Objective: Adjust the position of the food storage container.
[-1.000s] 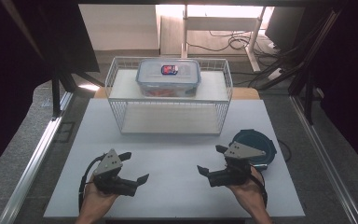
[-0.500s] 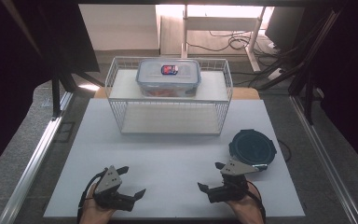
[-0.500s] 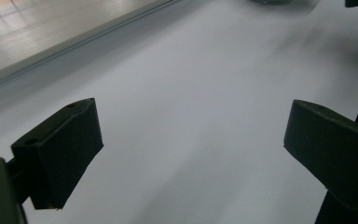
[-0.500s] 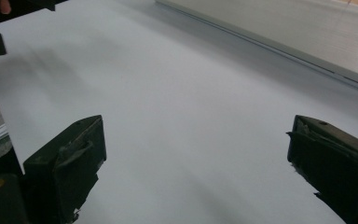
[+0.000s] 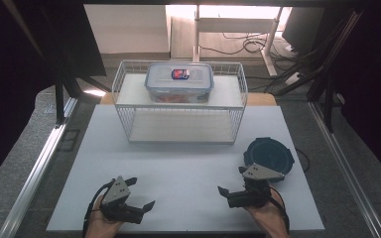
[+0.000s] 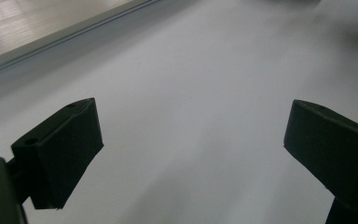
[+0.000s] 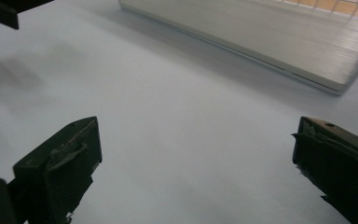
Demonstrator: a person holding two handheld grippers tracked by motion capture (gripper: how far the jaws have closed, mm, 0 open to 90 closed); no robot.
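Note:
My left gripper (image 5: pixel 141 192) rests low at the near left of the white table (image 5: pixel 188 168), held by a hand, jaws wide apart over bare table (image 6: pixel 191 116). My right gripper (image 5: pixel 232 181) sits at the near right, also open, with nothing between its jaws (image 7: pixel 196 149). A dark blue round disc (image 5: pixel 269 155) lies flat just beyond and to the right of the right gripper. At the back stands a white wire rack (image 5: pixel 178 121) with a clear lidded container (image 5: pixel 179 82) on its upper shelf.
The rack's lower shelf (image 7: pixel 261 42) lies ahead of the right gripper. Metal rails (image 5: pixel 39 163) run along both sides of the table. Dark frame posts and cables stand behind the rack. Bare table surface stretches between the two grippers and the rack.
Both grippers have drawn back toward the table's near edge. The right gripper no longer overlaps the blue disc. Both stayed open.

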